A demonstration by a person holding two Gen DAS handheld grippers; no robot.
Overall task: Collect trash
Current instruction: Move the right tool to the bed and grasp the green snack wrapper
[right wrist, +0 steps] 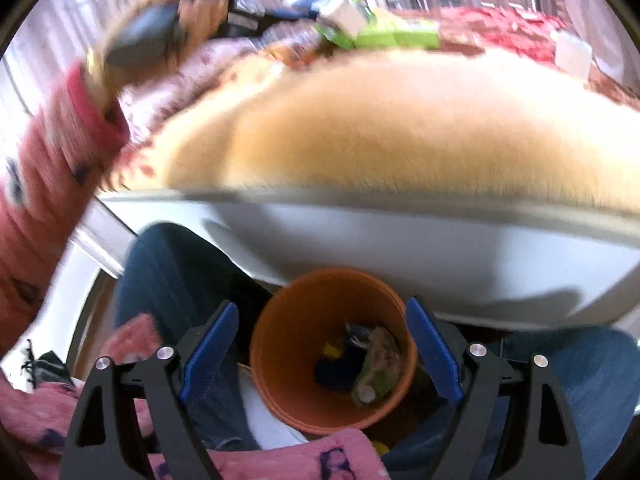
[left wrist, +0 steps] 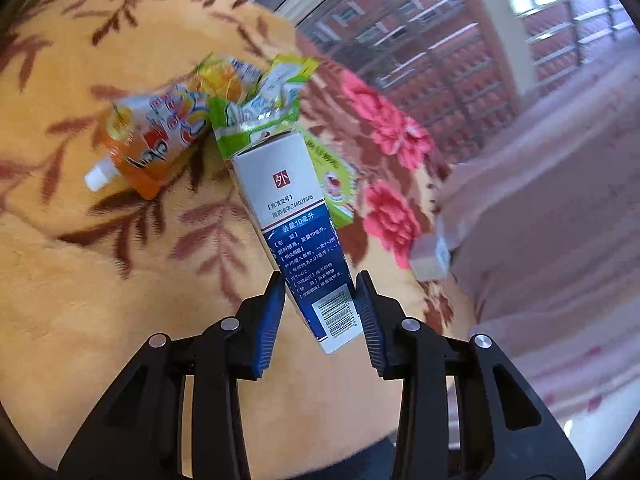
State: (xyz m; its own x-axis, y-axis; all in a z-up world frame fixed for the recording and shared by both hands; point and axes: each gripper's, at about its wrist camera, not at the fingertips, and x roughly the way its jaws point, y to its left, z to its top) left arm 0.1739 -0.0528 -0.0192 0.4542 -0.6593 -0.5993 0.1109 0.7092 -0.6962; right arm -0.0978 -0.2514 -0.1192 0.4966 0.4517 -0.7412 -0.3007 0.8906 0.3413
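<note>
My left gripper [left wrist: 320,300] is shut on a white and blue medicine box [left wrist: 292,216], which it holds lifted above the flowered blanket [left wrist: 80,280]. Behind the box lie an orange drink pouch [left wrist: 156,140] with a white spout and green wrappers [left wrist: 264,108]. In the right wrist view my right gripper [right wrist: 322,340] stands open over an orange bin [right wrist: 296,340] with several pieces of trash at its bottom. Nothing sits between its pads. The same box [right wrist: 340,12] and green wrappers [right wrist: 392,36] show blurred at the far end of the blanket [right wrist: 400,128].
A small pale box [left wrist: 430,258] lies on the blanket beside a pink striped cover [left wrist: 560,200]. A window with bars is behind. The person's jeans-clad legs [right wrist: 176,280] flank the bin, under a white bed edge [right wrist: 400,240]. A red sleeve [right wrist: 48,180] reaches in at the left.
</note>
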